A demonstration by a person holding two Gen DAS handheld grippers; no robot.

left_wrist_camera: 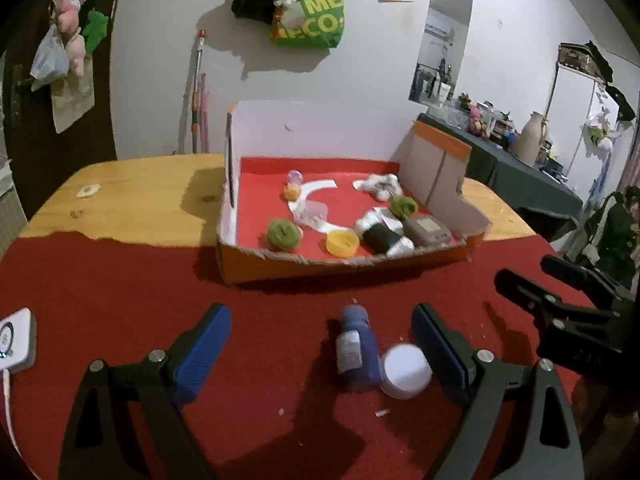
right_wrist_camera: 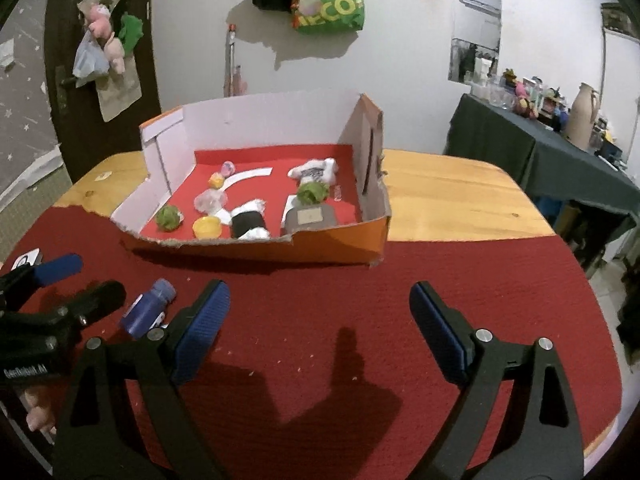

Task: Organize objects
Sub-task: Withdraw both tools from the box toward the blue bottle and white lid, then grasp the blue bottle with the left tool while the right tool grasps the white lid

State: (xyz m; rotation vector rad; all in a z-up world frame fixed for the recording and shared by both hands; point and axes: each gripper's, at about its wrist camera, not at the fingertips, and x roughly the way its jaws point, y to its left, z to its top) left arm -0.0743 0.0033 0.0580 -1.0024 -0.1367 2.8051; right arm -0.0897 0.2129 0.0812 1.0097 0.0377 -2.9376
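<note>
Left gripper (left_wrist_camera: pixel 321 344) wide open around blue bottle (left_wrist_camera: pixel 357 348) lying beside white lid (left_wrist_camera: pixel 406 370); right gripper (right_wrist_camera: pixel 320 320) open, empty, cardboard box (right_wrist_camera: pixel 340 246) beyond

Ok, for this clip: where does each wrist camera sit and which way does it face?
Left wrist: on the left gripper, low over the red cloth, facing the cardboard box; its open fingers flank the blue bottle and a white cap; right gripper shows at the edge.
Right wrist: on the right gripper, open over bare cloth, facing the box; left gripper shows.
Shared: box, bottle, wall.
</note>
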